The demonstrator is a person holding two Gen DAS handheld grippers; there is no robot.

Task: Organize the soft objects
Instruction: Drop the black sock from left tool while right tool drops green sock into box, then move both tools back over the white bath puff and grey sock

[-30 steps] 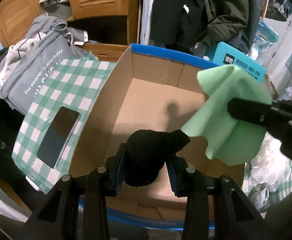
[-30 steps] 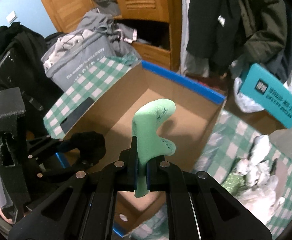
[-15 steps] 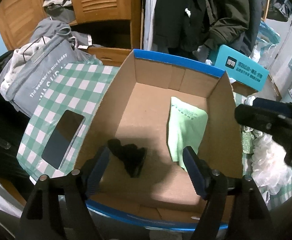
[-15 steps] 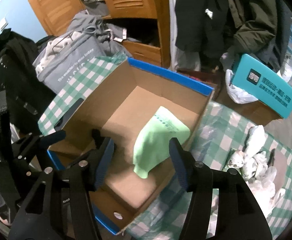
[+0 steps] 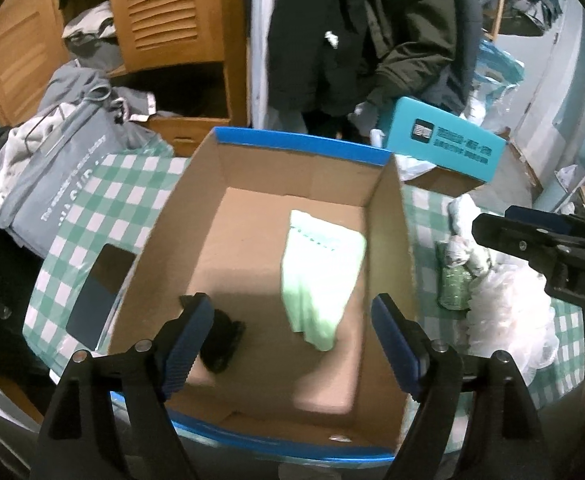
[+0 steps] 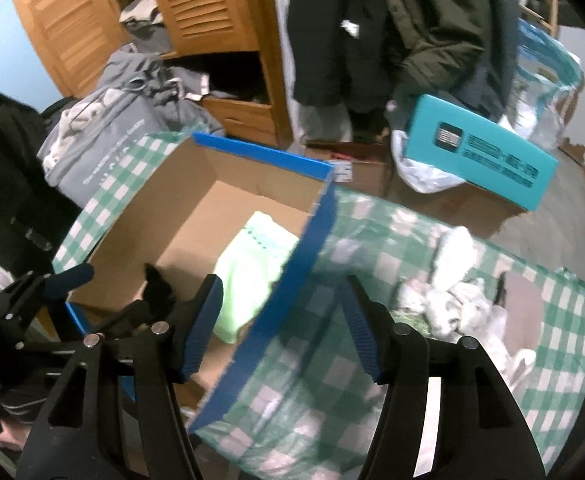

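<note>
The open brown cardboard box with blue rim point(image 5: 300, 146) fills the middle of the left wrist view. A second ago both claws held things above it; now the pale green folded cloth point(image 5: 318, 280) lies right of centre on the box floor and the small black fabric bundle point(image 5: 220, 340) at lower left. The left gripper point(image 5: 290, 340) and right gripper point(image 6: 280, 328) are both opening, nothing between the jaws. Two soft items look stowed; the white crumpled pile point(image 6: 452, 304) on the checked cloth, lower right, probably comes next.
</note>
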